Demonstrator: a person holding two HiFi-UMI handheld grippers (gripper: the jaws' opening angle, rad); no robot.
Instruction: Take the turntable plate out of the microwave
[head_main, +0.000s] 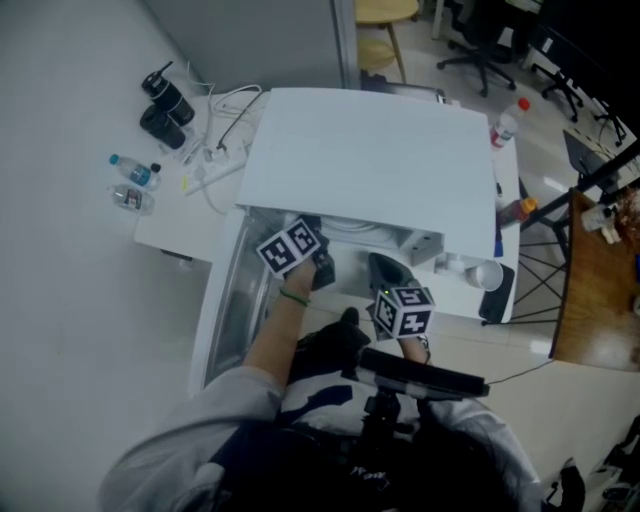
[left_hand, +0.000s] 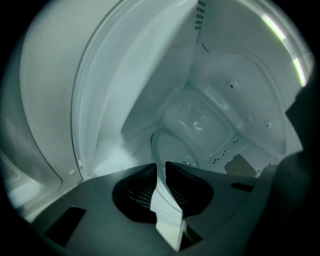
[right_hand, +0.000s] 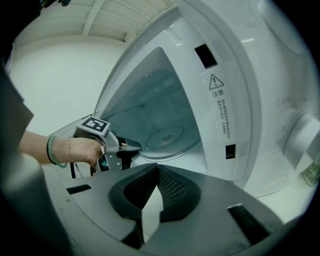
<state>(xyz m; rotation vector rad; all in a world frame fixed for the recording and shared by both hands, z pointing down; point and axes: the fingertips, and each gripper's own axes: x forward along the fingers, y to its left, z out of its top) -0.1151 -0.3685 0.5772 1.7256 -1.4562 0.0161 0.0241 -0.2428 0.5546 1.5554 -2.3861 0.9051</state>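
The clear glass turntable plate (right_hand: 167, 137) lies flat on the floor of the open white microwave (head_main: 370, 160). My left gripper (right_hand: 136, 146) reaches into the cavity from the left, and its tips meet the plate's left rim. In the left gripper view the plate (left_hand: 177, 147) sits just beyond the left gripper (left_hand: 161, 165), whose jaws stand a narrow gap apart on the near rim. My right gripper (right_hand: 157, 166) waits outside the opening, shut and empty. In the head view the left gripper (head_main: 318, 262) goes under the microwave's top, with the right gripper (head_main: 385, 270) beside it.
The microwave door (head_main: 235, 300) hangs open at the left. On the table behind lie water bottles (head_main: 135, 172), black devices (head_main: 165, 105) and white cables (head_main: 225, 130). A white cup (head_main: 487, 275) and a bottle (head_main: 507, 122) stand to the right. A wooden desk (head_main: 600, 290) is further right.
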